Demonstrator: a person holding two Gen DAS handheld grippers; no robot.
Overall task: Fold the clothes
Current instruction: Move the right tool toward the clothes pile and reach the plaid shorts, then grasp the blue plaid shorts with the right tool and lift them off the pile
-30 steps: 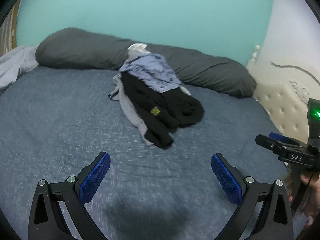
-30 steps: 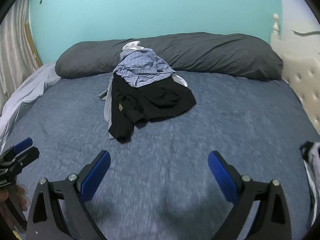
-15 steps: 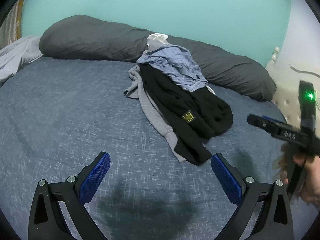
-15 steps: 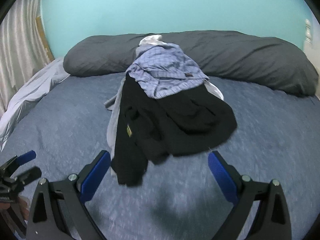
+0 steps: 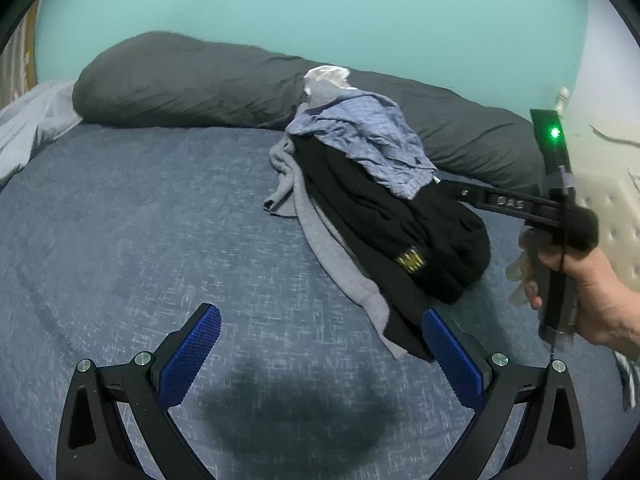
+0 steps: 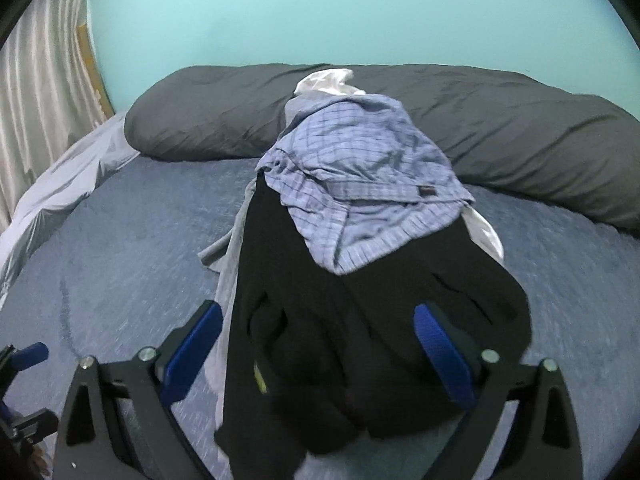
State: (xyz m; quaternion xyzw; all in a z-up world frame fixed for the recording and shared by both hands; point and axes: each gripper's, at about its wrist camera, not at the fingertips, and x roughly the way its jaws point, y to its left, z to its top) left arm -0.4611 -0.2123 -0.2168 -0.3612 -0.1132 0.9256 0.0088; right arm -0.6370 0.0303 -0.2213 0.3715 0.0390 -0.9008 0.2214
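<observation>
A pile of clothes lies on the blue bed (image 5: 120, 220): a black garment (image 5: 384, 220) with a yellow label, a grey garment (image 5: 336, 264) under it, a blue checked shirt (image 5: 368, 140) on top and a white piece (image 5: 328, 74) at the back. My left gripper (image 5: 320, 356) is open over the bed, just in front of the pile's near end. My right gripper (image 6: 318, 344) is open right over the black garment (image 6: 360, 340), its blue pads on either side of the cloth. The right gripper also shows in the left wrist view (image 5: 500, 200), held by a hand.
A long dark grey pillow (image 5: 192, 84) lies along the teal wall behind the pile. A pale grey sheet (image 6: 60, 184) is bunched at the left edge by a curtain (image 6: 40, 88). A cream tufted headboard (image 5: 612, 220) stands at the right.
Both grippers have moved forward toward the pile. The right one went from open bed to right over the black garment. Both stayed open.
</observation>
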